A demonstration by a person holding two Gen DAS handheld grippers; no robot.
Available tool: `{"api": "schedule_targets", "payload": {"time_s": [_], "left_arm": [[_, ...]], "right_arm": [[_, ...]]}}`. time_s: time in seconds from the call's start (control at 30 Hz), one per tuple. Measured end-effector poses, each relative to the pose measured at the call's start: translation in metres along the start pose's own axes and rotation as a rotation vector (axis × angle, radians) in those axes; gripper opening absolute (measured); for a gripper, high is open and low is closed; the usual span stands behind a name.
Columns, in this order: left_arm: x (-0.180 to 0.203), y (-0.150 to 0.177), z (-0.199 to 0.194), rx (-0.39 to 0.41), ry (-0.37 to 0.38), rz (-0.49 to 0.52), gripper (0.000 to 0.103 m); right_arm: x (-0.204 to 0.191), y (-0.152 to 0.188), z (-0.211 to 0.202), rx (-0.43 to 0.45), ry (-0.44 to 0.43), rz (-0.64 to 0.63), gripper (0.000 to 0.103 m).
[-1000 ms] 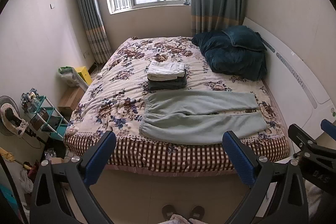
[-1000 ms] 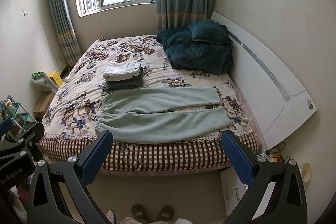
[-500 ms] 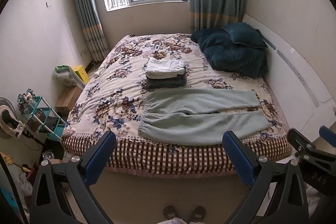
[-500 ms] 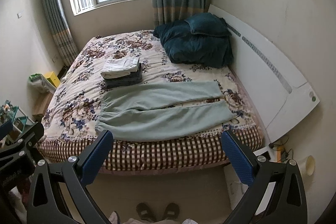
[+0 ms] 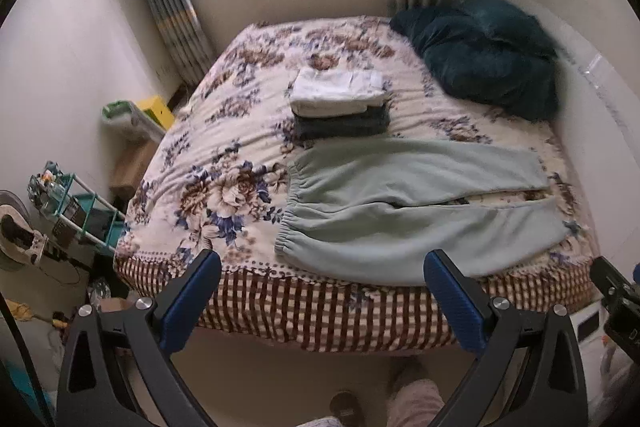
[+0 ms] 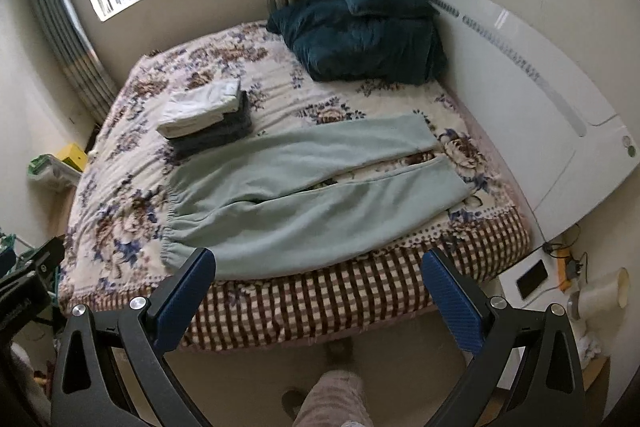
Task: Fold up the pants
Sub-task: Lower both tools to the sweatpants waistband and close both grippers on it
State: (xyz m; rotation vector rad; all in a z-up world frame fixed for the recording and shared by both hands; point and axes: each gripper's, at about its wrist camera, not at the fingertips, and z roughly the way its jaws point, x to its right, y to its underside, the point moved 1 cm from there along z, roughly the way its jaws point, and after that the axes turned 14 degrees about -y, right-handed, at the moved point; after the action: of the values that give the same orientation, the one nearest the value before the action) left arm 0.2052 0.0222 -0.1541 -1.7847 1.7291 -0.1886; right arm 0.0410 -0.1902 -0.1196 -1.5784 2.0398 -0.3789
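pale green pants (image 5: 404,211) loom nearer than before, both grippers' fingers (image 5: 192,291) still spread, empty.

Pants (image 5: 404,211): one pair
Folded clothes (image 5: 340,103): two, stacked
Grippers: left gripper (image 5: 320,299), right gripper (image 6: 318,297)
Dark pillows (image 5: 488,63): perhaps two

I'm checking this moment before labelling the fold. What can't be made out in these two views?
- Small dark item in the gap between the legs of the pants: too small to identify in either view.
- Stack: the white top piece covers most of the dark one; item count unclear.
- Person: only a leg and foot show, cut off by the bottom edge.
- Shelf: contents too small, blurred.
- Blanket: what lies under it is hidden.
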Motion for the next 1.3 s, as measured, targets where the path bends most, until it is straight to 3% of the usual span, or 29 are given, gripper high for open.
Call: {"api": "schedule_targets", "payload": {"time_s": [0.13,0.4,0.6,0.83,0.93,1.17,1.27,1.3], "left_arm": [[0.036,-0.039,0.066,-0.074,-0.008,-0.005,0.103],[0.122,-0.122,0.217,-0.238,-0.045,0.019,0.103],[0.206,-0.163,0.345,-0.275,-0.034,0.168,0.103],[0.293,-0.176,0.490,-0.320,0.098,0.447,0.101],[0.313,-0.175,0.532,-0.343,0.135,0.562,0.096],[0.326,-0.178,0.567,-0.370,0.209,0.691,0.096],[0.327,-0.181,0.573,-0.384,0.264,0.726,0.082],[0.327,-0.181,0.572,-0.389,0.291,0.734,0.070]], "right_arm": [[0.021,-0.049,0.084,-0.056,-0.005,0.005,0.103],[0.080,-0.170,0.310,-0.252,-0.031,-0.027,0.103],[0.093,-0.235,0.486,-0.393,-0.038,-0.131,0.103],[0.077,-0.253,0.665,-0.556,-0.020,-0.418,0.103],[0.074,-0.252,0.730,-0.645,-0.016,-0.517,0.103],[0.078,-0.254,0.807,-0.780,-0.057,-0.603,0.103],[0.080,-0.256,0.835,-0.860,-0.103,-0.583,0.103],[0.082,-0.255,0.845,-0.891,-0.120,-0.579,0.103]]}}
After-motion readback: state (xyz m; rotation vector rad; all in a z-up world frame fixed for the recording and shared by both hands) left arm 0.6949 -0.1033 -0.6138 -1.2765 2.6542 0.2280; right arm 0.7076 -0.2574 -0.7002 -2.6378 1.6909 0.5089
